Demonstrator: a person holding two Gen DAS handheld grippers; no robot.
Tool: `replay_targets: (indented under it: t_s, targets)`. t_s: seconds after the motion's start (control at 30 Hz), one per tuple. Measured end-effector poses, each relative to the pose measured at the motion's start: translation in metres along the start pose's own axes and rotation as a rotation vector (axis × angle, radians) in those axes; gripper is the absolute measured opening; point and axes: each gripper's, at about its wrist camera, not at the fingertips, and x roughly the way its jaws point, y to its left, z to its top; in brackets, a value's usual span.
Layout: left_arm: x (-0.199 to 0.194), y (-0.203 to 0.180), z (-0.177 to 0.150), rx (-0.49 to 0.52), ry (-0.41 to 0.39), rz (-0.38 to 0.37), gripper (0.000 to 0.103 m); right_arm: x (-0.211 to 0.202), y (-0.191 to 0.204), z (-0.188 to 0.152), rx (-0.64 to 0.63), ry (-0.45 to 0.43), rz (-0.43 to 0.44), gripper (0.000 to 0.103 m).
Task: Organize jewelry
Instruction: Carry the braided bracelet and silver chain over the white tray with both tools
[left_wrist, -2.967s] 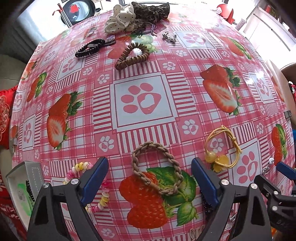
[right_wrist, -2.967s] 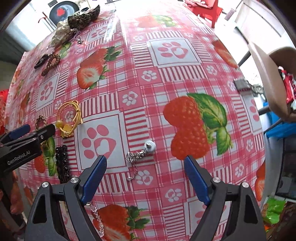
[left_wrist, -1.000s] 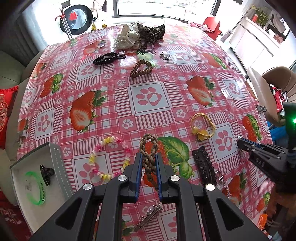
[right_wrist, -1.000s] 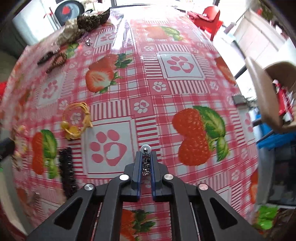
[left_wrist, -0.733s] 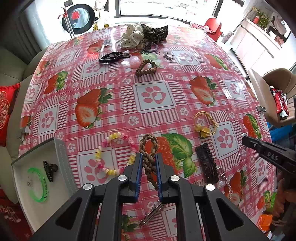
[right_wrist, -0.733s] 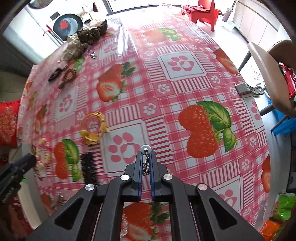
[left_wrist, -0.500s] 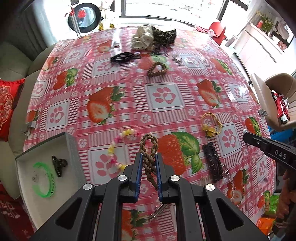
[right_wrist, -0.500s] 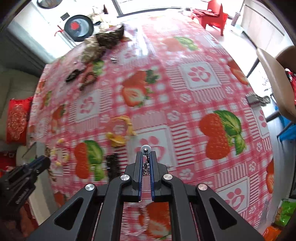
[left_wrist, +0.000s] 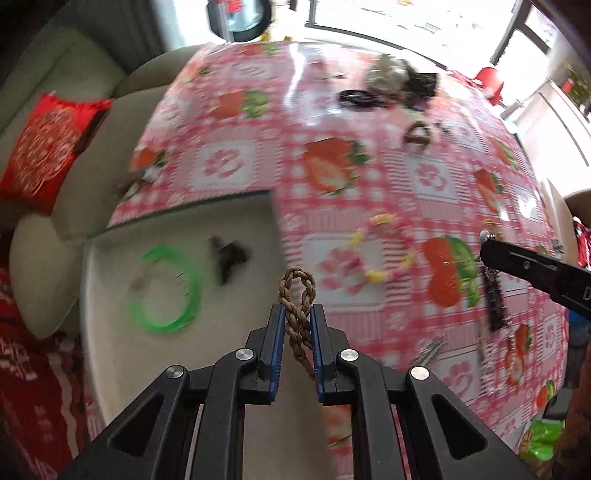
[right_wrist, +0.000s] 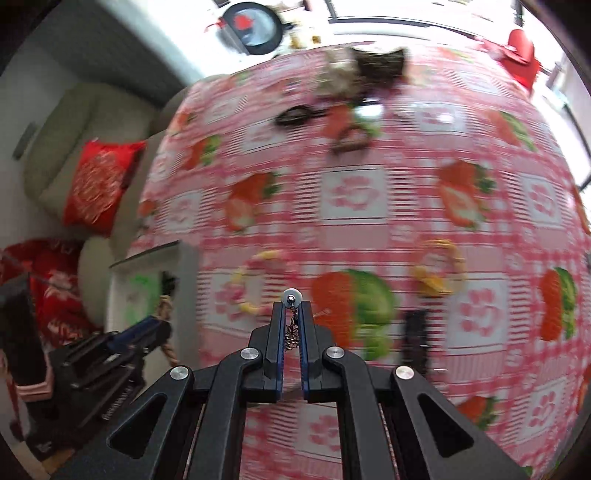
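Note:
My left gripper is shut on a brown braided bracelet whose loop sticks out past the fingertips, held above the right edge of a white open box. The box holds a green bangle and a dark hair claw. My right gripper is shut on a silver chain earring with a round stud, held over the tablecloth right of the box. In the right wrist view the left gripper shows at lower left; in the left wrist view the right gripper's fingers reach in from the right.
On the pink strawberry tablecloth lie a pastel bead bracelet, a yellow hair tie, a black beaded clip, a brown heart-shaped tie, a black coil tie and scrunchies. A sofa with a red cushion stands left.
Both grippers have swung left with their loads. The white box has come from the lower left corner to just under the left gripper, and the view is now motion-blurred.

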Motion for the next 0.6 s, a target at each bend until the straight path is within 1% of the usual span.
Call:
replay_targets:
  t_s: [0.17, 0.3, 0.43, 0.6]
  targets:
    - [0.002, 0.042, -0.019, -0.075, 0.022, 0.042, 0.021, 0.024, 0.055, -0.005, -0.083, 0.044, 0.063, 0.007]
    - [0.008, 0.069, -0.031, -0.125, 0.036, 0.069, 0.021, 0.043, 0.089, -0.011, -0.133, 0.078, 0.100, 0.007]
    - [0.018, 0.090, -0.043, -0.156, 0.050, 0.099, 0.021, 0.063, 0.115, -0.016, -0.170, 0.113, 0.115, 0.007]
    - [0.031, 0.108, -0.050, -0.182, 0.070, 0.121, 0.021, 0.089, 0.135, -0.021, -0.210, 0.156, 0.113, 0.007]
